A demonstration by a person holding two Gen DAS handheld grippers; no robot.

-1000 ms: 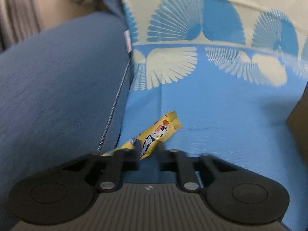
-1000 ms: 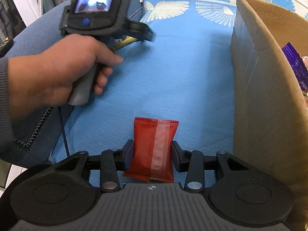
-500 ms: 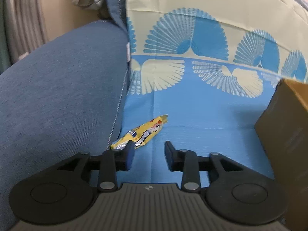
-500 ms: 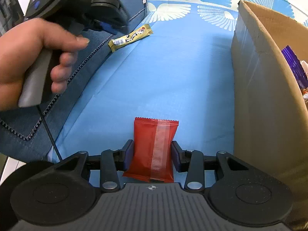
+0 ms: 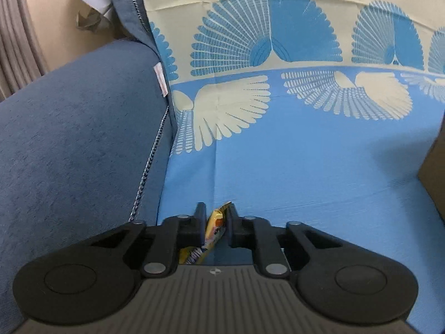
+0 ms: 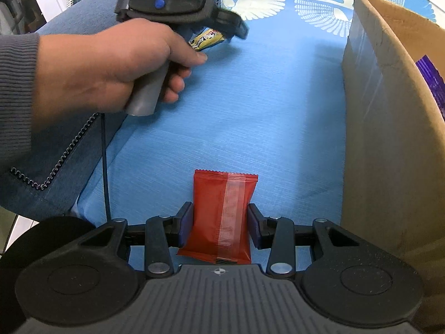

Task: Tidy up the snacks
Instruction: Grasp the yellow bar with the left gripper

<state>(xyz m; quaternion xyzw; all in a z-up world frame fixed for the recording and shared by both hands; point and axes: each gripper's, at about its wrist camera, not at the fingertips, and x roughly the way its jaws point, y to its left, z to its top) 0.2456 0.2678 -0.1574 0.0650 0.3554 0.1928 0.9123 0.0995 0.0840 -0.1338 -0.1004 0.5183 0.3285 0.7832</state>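
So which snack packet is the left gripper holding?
The slim yellow snack bar wrapper, pinched in the left gripper; the flat red foil packet sits in the right gripper.

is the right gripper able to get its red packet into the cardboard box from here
Probably yes: the right gripper grips the red foil packet, the brown cardboard box stands beside it with its top open, and nothing lies between.

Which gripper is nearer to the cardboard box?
Right. The right gripper, shut on the red packet, sits just beside the cardboard box. The left gripper, shut on the yellow snack bar, is across the sheet by the sofa arm.
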